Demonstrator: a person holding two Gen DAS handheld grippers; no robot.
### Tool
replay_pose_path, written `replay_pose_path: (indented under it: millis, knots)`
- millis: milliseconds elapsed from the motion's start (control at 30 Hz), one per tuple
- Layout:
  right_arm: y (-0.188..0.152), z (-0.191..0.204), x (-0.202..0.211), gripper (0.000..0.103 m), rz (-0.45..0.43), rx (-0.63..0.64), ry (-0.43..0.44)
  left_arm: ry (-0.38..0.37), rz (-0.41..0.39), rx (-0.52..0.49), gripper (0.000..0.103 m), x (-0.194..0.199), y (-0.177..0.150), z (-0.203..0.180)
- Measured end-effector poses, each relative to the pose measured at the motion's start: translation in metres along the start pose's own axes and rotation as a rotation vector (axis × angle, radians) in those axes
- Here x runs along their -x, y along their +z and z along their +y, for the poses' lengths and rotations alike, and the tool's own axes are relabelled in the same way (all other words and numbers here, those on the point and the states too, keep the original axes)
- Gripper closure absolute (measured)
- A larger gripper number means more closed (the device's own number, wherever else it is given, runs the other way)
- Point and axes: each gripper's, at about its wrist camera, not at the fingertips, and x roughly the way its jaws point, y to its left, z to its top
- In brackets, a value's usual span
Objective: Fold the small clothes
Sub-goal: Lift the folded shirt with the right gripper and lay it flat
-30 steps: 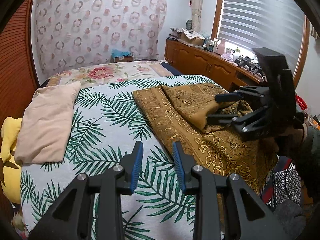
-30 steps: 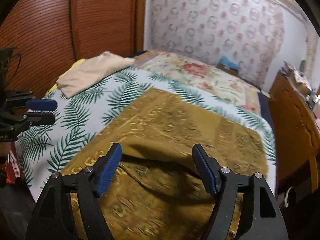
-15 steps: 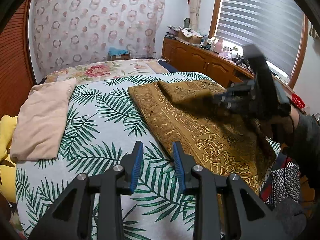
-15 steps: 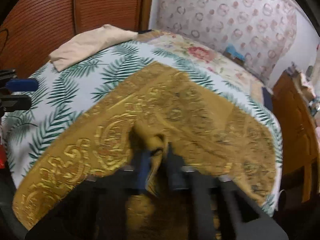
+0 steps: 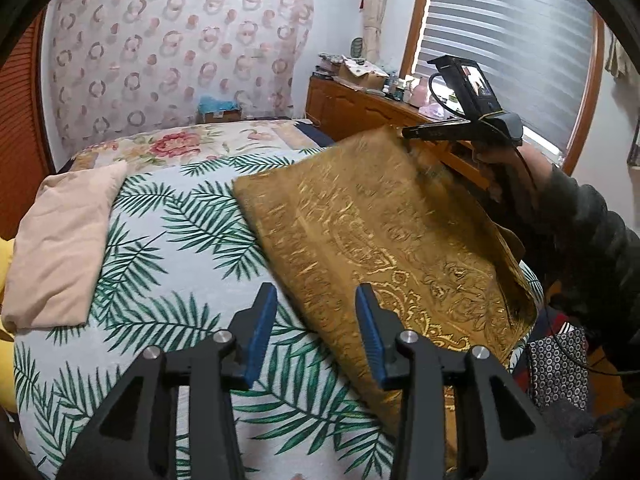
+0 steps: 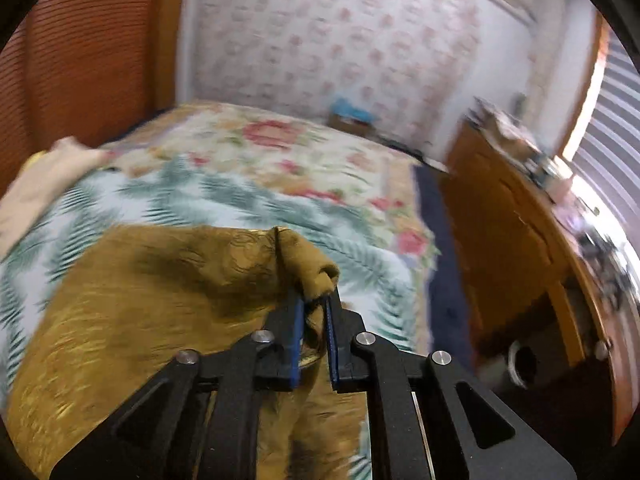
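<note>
the right gripper [image 6: 313, 312] is clamped on a bunched corner of the gold patterned cloth [image 5: 384, 240], lifting it off the palm-leaf bedspread [image 5: 168, 248] (the rest drapes toward the bed's near edge). the left gripper [image 5: 316, 320], jaws just widening, hovers empty beside the cloth's edge.

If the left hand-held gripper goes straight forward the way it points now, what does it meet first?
Probably the near left edge of the gold patterned cloth, or the palm-leaf bedspread just beside it. The left hand-held gripper is open and empty; depth is unclear.
</note>
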Motion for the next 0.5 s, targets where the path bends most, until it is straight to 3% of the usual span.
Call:
replay_pose_path:
  millis: [67,100,267,500]
  knots:
    - [-0.004,-0.009,0.002,0.068,-0.003,-0.031,-0.049,-0.004,0.005,-0.006,0.060,-0.003,0.001,-0.003]
    - [-0.009,-0.011,0.009,0.056,-0.018,-0.041,-0.024,-0.003,0.011,-0.012,0.060,-0.005,0.001,-0.005]
    - [-0.041,-0.003,0.050,0.055,-0.048,-0.016,0.069,-0.002,0.041,-0.020,0.059,-0.016,-0.001,-0.013]
    - [-0.105,0.025,0.081,0.054,-0.003,0.019,0.163,0.002,0.068,-0.035,0.058,-0.021,-0.008,-0.020]
